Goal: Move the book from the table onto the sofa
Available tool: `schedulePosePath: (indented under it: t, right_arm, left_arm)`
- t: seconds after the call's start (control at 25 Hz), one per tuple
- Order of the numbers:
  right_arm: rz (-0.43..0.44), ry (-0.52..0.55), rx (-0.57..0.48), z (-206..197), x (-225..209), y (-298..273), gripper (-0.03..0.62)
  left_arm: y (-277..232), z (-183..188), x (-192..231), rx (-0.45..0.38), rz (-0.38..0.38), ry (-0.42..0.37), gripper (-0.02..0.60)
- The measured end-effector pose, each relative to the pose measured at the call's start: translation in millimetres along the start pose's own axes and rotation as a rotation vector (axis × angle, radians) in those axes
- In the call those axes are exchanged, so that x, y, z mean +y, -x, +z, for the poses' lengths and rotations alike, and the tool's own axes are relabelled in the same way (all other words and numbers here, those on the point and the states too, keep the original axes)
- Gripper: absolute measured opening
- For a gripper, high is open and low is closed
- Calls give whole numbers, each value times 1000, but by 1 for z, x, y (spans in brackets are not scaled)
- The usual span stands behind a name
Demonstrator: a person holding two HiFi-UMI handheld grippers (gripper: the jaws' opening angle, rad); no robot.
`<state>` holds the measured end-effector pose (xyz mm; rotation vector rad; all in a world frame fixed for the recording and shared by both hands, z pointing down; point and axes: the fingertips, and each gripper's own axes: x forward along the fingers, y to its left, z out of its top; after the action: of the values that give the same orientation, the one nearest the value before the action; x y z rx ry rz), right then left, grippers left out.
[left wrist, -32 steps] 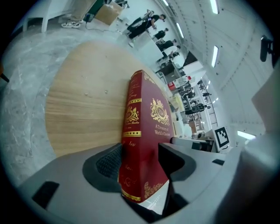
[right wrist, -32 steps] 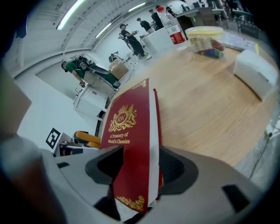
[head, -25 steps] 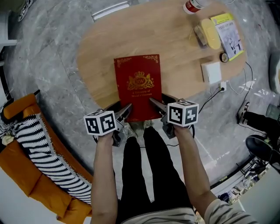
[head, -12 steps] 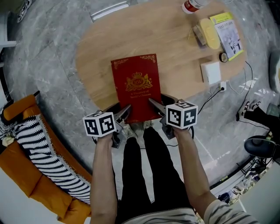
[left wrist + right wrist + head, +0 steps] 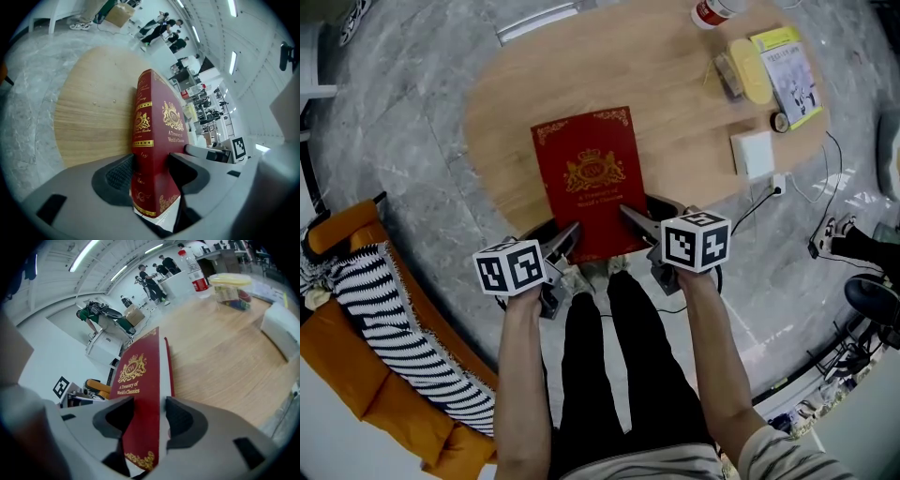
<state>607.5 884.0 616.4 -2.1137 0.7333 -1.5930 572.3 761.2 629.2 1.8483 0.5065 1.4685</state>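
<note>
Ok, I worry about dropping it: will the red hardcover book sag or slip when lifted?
The red hardcover book is likely stiff: its boards look flat and rigid. Probably heavy, given the thick page block. Its smooth cover may slip.

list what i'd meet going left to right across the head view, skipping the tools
orange fabric sofa → red hardcover book → white square box → yellow-edged printed booklet
</note>
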Motion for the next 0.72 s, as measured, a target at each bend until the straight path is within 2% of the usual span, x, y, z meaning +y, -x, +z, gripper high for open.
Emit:
schedulePosePath:
  t: [0.36,0.72]
  right_arm:
    - [2,14,-9,-1,18,10,225]
    - [-11,44,-17,1,44,21,224]
  left_arm:
    - [21,-3,-8,-30,27,-9,241]
    - [46,-7,-16,-53,13,17,241]
